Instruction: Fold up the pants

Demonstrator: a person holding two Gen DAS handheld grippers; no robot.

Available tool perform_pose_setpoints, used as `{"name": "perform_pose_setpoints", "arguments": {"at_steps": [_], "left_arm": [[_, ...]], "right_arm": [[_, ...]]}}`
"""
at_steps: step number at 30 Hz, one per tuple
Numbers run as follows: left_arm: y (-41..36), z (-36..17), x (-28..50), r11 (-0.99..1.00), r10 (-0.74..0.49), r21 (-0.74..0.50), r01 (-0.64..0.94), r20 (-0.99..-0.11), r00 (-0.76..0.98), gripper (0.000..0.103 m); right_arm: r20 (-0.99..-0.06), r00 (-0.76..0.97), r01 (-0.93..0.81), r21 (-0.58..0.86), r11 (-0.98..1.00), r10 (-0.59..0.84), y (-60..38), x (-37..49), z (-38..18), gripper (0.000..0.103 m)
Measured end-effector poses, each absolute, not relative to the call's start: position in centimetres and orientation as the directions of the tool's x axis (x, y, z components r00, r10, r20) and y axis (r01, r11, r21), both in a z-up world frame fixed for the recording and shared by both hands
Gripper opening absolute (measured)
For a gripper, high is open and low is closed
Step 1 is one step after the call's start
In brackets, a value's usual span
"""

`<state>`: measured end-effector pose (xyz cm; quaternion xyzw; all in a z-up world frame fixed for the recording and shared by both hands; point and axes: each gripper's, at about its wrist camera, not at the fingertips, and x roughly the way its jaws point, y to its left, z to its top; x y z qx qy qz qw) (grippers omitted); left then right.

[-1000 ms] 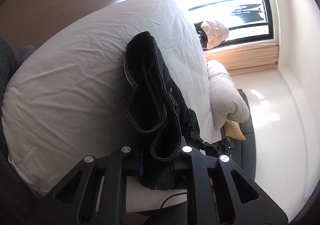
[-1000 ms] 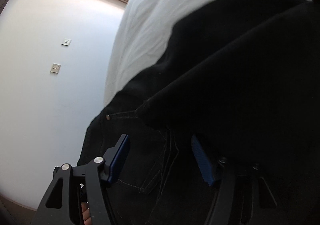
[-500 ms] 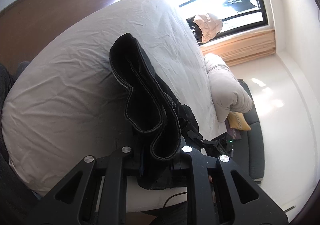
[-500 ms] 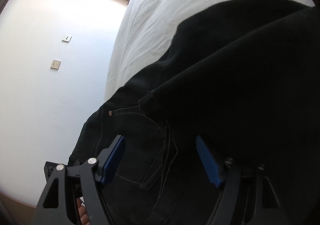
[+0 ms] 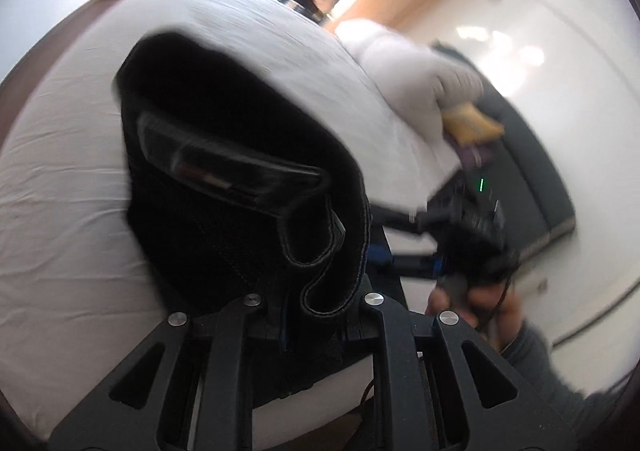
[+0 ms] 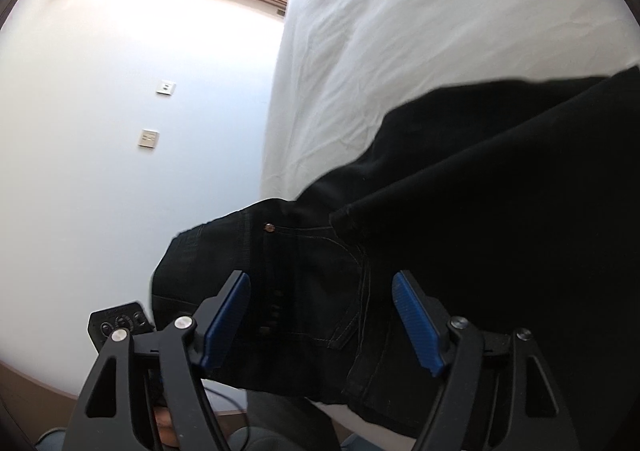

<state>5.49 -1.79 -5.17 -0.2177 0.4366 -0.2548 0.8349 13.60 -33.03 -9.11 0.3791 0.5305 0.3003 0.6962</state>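
The black pants [image 5: 240,187] lie on the white bed [image 5: 72,179], with the waist end at the near edge and the leg end lifted. The left gripper [image 5: 320,315] has its jaws clamped on the hemmed cuffs, which stand bunched between them. The right gripper [image 6: 320,315] hovers over the pocket area of the pants [image 6: 460,211] with its jaws wide apart and nothing pressed between the blue pads [image 6: 226,321].

The step in hand looks like carrying the cuffs over toward the waistband. To do it well, the left grip should stay firm on both cuffs together, lift them clear so the cloth does not drag, and lay them square with the waist. The right jaws could pin the waist meanwhile.
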Motion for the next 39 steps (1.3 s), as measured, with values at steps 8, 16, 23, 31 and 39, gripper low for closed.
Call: {"name": "perform_pose_setpoints", "arguments": {"at_steps": [8,16,23,31,39], "left_arm": [[-10.1,-8.0,4.8,0.752,-0.648,-0.512,0.414,-0.688,0.326,0.015],[-13.8,-7.8,4.5,0.775,-0.588,-0.396,0.493,-0.737,0.333,0.015],[-16.3,-7.6,3.7,0.778,-0.541,-0.303,0.550,-0.768,0.342,0.015],[-18.8,-7.5,3.6,0.754,-0.551,-0.283,0.592,-0.764,0.337,0.015],[-23.9,-7.7,4.9,0.720,-0.573,-0.269,0.640,-0.750,0.329,0.015]], "right_arm": [[-0.466,0.304,-0.061,0.861,0.506,0.831,-37.6,12.2,-7.1,0.086],[-0.477,0.303,-0.094,0.846,0.524,0.825,-37.3,11.6,-6.3,0.090],[-0.599,0.267,-0.133,0.753,0.645,0.755,-35.1,11.7,-5.6,0.072],[-0.621,0.275,-0.103,0.740,0.664,0.735,-37.4,11.7,-8.2,0.020],[-0.595,0.367,-0.127,0.729,0.672,0.715,-41.0,11.6,-6.8,0.018]]}}
